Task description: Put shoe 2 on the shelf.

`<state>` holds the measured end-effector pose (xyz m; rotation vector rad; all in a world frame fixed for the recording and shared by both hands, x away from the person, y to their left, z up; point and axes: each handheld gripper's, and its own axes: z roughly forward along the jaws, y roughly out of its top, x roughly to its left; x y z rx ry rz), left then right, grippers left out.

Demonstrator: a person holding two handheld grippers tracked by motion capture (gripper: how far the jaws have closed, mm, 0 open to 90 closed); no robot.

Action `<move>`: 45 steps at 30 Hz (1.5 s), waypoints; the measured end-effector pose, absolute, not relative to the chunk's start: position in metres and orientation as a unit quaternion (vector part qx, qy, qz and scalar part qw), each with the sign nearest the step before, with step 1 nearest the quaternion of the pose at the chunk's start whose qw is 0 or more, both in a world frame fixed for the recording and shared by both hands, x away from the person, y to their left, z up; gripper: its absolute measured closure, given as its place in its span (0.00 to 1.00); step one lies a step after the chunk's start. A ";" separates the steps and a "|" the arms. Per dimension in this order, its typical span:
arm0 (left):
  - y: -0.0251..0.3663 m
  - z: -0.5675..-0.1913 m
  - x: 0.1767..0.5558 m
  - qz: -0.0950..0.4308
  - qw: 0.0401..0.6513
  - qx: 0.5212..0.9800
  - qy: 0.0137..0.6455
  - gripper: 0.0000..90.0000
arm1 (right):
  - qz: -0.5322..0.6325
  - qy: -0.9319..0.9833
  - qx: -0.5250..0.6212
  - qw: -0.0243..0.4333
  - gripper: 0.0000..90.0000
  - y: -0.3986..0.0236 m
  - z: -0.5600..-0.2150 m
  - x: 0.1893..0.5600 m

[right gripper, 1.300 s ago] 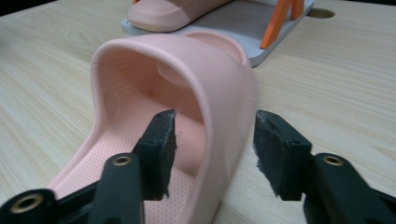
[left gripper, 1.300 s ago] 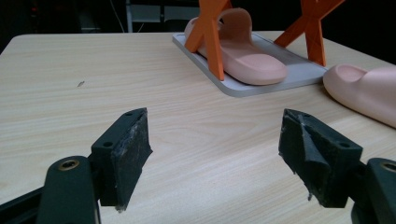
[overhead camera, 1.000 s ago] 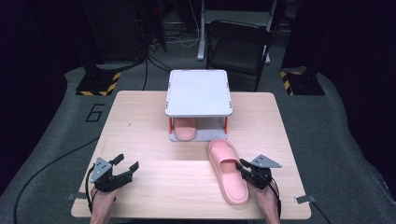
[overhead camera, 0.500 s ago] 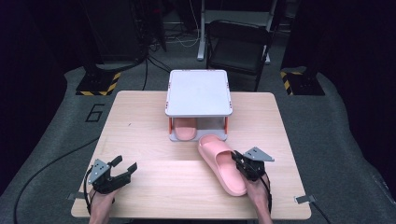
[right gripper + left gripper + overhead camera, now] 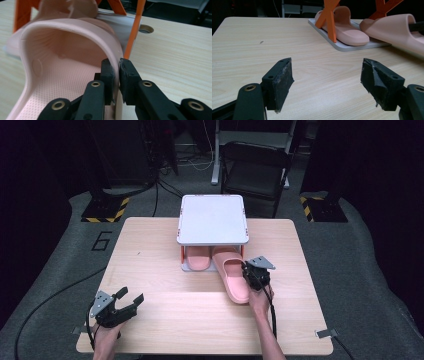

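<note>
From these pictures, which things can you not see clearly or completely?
- First slipper, high view: toe hidden under the rack's white top.
- Held slipper, right gripper view: heel cut off by the bottom edge; right gripper covers part of its strap.
- Table mark, left gripper view: too small to identify.

A "6" on the floor

slipper: pink, open-toed, sole down
place: toe under the rack, heel out on the table
</note>
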<state>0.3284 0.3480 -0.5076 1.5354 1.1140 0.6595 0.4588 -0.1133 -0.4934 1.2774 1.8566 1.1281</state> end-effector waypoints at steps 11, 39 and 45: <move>0.349 -0.509 0.328 0.273 0.536 0.645 0.471 0.28 | 0.436 0.690 0.498 0.293 0.87 -0.101 -0.504 0.480; 0.344 -0.509 0.329 0.275 0.531 0.649 0.470 0.28 | 0.429 0.810 0.354 0.186 0.27 -0.145 -0.518 0.388; 0.344 -0.508 0.328 0.277 0.527 0.651 0.472 0.28 | 0.402 0.822 0.348 0.205 0.28 -0.133 -0.525 0.393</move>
